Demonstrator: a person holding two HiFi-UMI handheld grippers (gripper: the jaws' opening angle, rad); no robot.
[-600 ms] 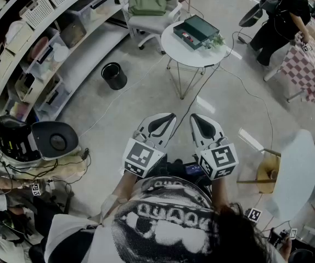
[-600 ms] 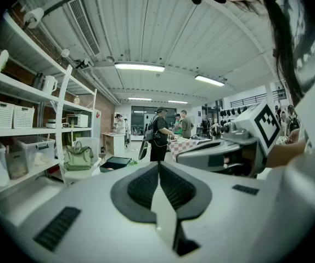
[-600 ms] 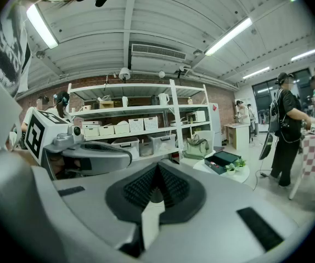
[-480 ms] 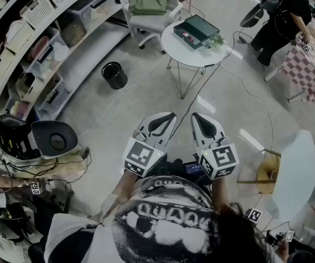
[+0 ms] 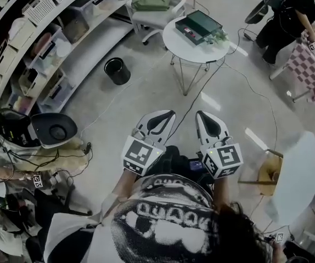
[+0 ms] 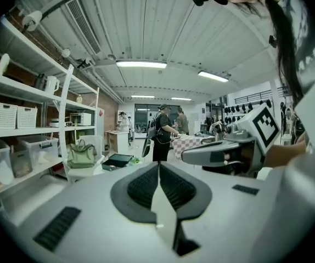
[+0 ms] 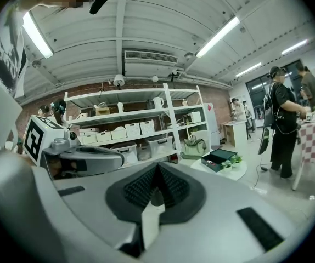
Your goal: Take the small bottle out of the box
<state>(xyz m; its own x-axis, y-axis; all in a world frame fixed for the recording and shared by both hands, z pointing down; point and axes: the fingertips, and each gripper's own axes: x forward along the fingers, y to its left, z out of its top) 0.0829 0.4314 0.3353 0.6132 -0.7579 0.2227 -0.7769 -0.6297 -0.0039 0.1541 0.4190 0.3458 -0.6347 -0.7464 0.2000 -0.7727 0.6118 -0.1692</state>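
Head view shows the box (image 5: 201, 26), its small bottle too tiny to discern, on the round table (image 5: 186, 50), barely shifted up-frame and well apart from left gripper (image 5: 163, 115) and right gripper (image 5: 203, 114), both pressed together empty: approach pending.

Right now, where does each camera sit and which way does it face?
Head view: on the person's head, steeply down at the table and box; shows shirt, left gripper, right gripper.
Left gripper view: on the left gripper, along its shut jaws toward the box; right gripper at right.
Right gripper view: on the right gripper, along its shut jaws toward the shelves; left gripper at left.
Shared: the box, in all three.
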